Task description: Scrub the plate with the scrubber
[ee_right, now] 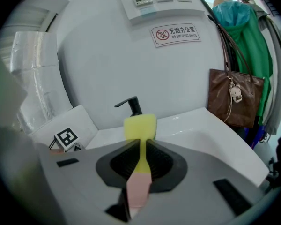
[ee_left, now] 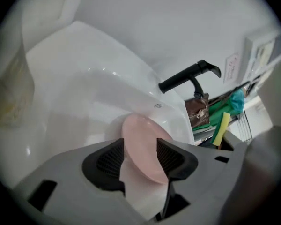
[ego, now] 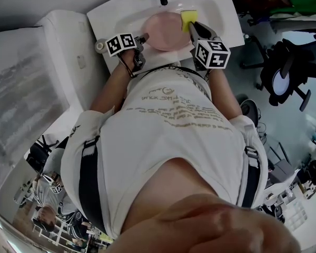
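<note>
White washbasin below: round pink plate, stiff and slippery I judge, rim clamped in my left gripper fingers; right gripper fingers pinch the soft yellow sponge scrubber.

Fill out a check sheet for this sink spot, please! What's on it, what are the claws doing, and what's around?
Surface: white sink, black tap at the back.
Job's things: pink plate in the sink; yellow scrubber by its far rim.
Clutter: nothing seen.
Claws: left claw shut on the plate; right claw shut on the scrubber.
Cables: maybe a thin dark cord by the left claw.
Surroundings: brown bag, green cloth, wall sign, chair.
</note>
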Action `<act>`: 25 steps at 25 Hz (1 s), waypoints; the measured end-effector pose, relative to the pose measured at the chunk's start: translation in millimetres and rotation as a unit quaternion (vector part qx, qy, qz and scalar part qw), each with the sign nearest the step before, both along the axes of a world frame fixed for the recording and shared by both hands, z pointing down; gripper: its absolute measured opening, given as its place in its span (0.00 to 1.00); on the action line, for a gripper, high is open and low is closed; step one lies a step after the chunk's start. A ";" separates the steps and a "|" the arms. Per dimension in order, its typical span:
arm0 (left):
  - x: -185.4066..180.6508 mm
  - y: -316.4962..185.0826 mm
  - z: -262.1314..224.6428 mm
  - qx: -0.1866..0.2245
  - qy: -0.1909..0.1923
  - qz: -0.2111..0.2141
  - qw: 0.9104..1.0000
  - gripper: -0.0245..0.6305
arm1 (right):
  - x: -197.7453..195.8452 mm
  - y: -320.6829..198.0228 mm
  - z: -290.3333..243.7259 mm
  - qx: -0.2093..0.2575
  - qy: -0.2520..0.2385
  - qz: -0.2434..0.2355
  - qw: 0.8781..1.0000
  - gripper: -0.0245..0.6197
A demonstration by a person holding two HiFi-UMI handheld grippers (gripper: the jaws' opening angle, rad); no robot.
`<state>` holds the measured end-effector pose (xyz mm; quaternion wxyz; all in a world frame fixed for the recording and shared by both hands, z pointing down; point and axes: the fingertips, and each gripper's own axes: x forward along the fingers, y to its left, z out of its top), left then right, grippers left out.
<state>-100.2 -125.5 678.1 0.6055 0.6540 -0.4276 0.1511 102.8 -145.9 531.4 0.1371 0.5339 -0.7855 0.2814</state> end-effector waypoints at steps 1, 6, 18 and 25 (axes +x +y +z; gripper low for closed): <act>-1.4 -4.8 -7.5 0.028 -0.019 0.011 0.999 0.36 | -0.1 -0.2 0.0 0.000 -0.001 0.001 1.000 0.12; -5.9 -28.3 -55.3 0.179 -0.150 0.075 0.969 0.07 | 1.0 -4.2 -5.9 0.010 -0.005 0.008 1.000 0.12; 25.2 -85.2 -199.1 0.409 -0.196 0.088 0.887 0.07 | 19.1 -26.2 -70.9 0.119 -0.009 0.081 0.990 0.12; 34.6 -96.2 -274.3 0.470 -0.216 0.080 0.852 0.07 | 9.6 -38.4 -129.7 0.188 -0.022 0.081 0.979 0.12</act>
